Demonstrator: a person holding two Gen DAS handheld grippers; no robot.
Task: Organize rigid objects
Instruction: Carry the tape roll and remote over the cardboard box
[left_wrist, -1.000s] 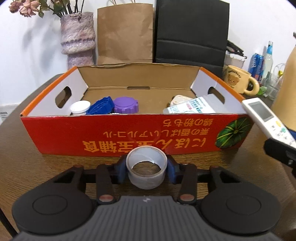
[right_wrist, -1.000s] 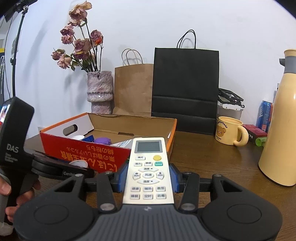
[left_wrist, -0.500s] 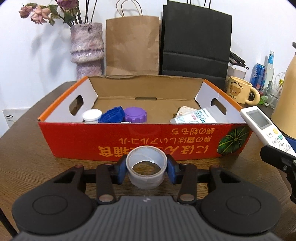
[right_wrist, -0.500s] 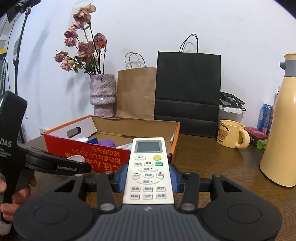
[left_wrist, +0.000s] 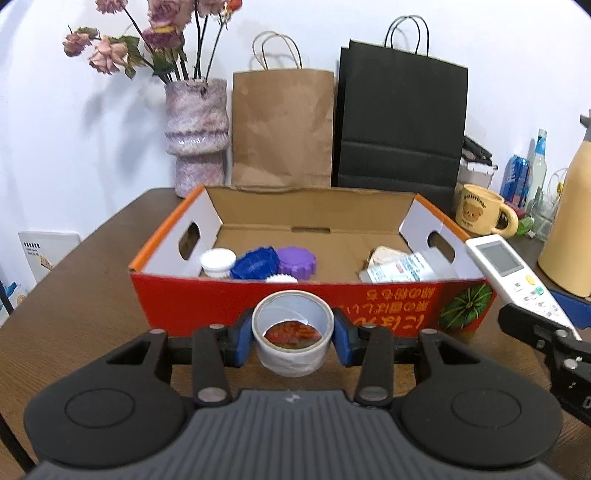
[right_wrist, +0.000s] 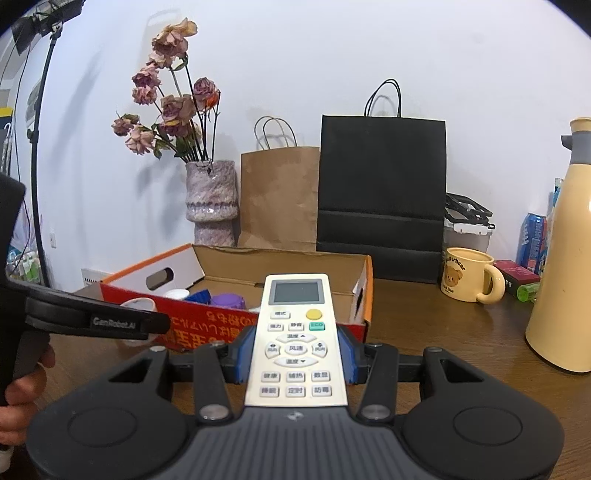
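Observation:
My left gripper (left_wrist: 293, 334) is shut on a roll of clear tape (left_wrist: 291, 332), held just in front of the red cardboard box (left_wrist: 258, 299). Inside the box lie a white lid (left_wrist: 218, 260), a blue lid (left_wrist: 255, 264), a purple lid (left_wrist: 297, 260) and a labelled bottle (left_wrist: 402, 267). My right gripper (right_wrist: 297, 356) is shut on a white remote control (right_wrist: 297, 332), which points toward the box (right_wrist: 207, 321). The remote (left_wrist: 513, 275) also shows at the right of the left wrist view, beside the box's right end.
Behind the box stand a vase of dried flowers (left_wrist: 195, 136), a brown paper bag (left_wrist: 282, 129) and a black paper bag (left_wrist: 400, 118). A yellow bear mug (right_wrist: 469, 275), a tall cream jug (right_wrist: 565, 266), cans and bottles crowd the right. A hand (right_wrist: 18, 398) holds the left gripper.
The left gripper has risen with the tape, so the view now looks down into the box. The right gripper with the remote has barely moved.

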